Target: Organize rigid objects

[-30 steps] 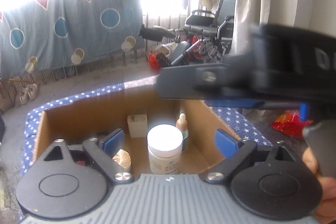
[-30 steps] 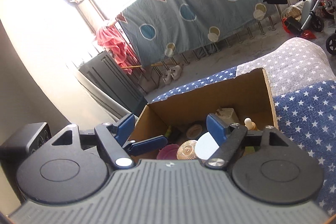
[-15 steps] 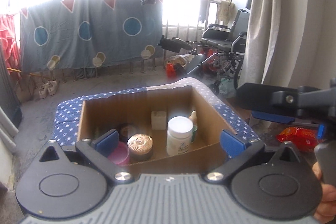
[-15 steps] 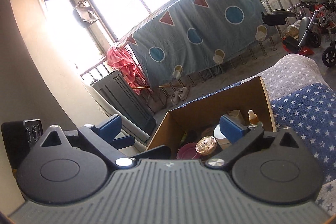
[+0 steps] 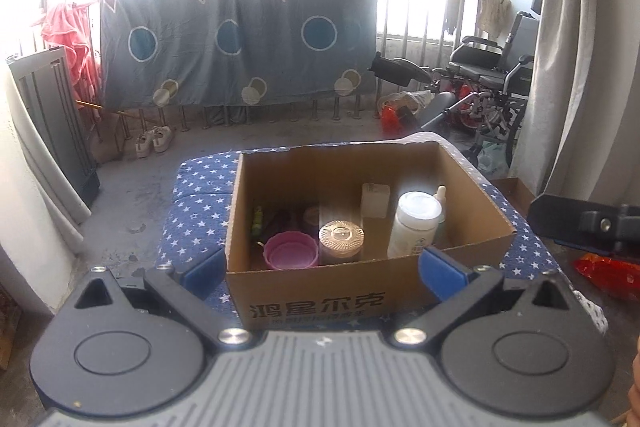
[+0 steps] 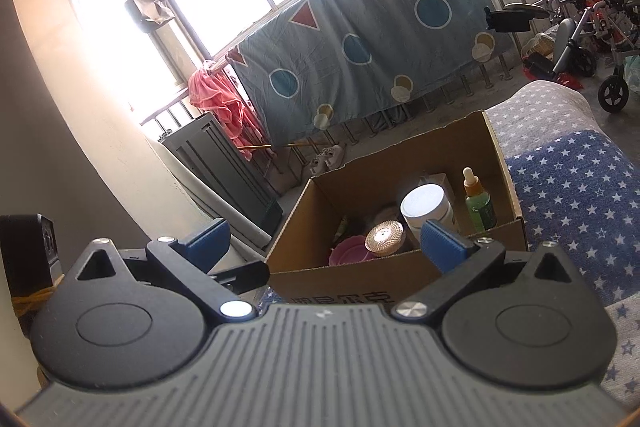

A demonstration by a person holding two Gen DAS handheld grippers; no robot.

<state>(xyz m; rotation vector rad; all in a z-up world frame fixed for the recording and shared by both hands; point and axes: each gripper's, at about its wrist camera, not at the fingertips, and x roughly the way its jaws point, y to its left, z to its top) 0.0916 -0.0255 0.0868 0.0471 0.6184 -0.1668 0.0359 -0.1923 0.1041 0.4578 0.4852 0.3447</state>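
Observation:
An open cardboard box (image 5: pixel 320 291) (image 6: pixel 400 275) stands on a star-patterned blue cover (image 5: pixel 192 211) (image 6: pixel 576 195). Inside it I see a white jar (image 5: pixel 414 223) (image 6: pixel 426 205), a round gold-lidded jar (image 5: pixel 341 237) (image 6: pixel 385 235), a pink bowl (image 5: pixel 289 249) (image 6: pixel 352 251), a small white box (image 5: pixel 375 200) and a green dropper bottle (image 6: pixel 478 201). My left gripper (image 5: pixel 320 269) hangs open just in front of the box, nothing between its fingers. My right gripper (image 6: pixel 326 241) is open too, back from the box's near corner. Part of the right gripper (image 5: pixel 592 223) shows at the left wrist view's right edge.
A patterned blue sheet (image 5: pixel 240 39) hangs over a railing behind. A wheelchair (image 5: pixel 492 75) and clutter stand at the back right, a dark grey panel (image 5: pixel 52 123) at the left. A red bag (image 5: pixel 608 271) lies on the floor at the right. Shoes (image 5: pixel 154 141) sit by the railing.
Both grippers have pulled back from over the box, which now shows whole. The right gripper's jaws have spread wider, and it no longer crosses the left view.

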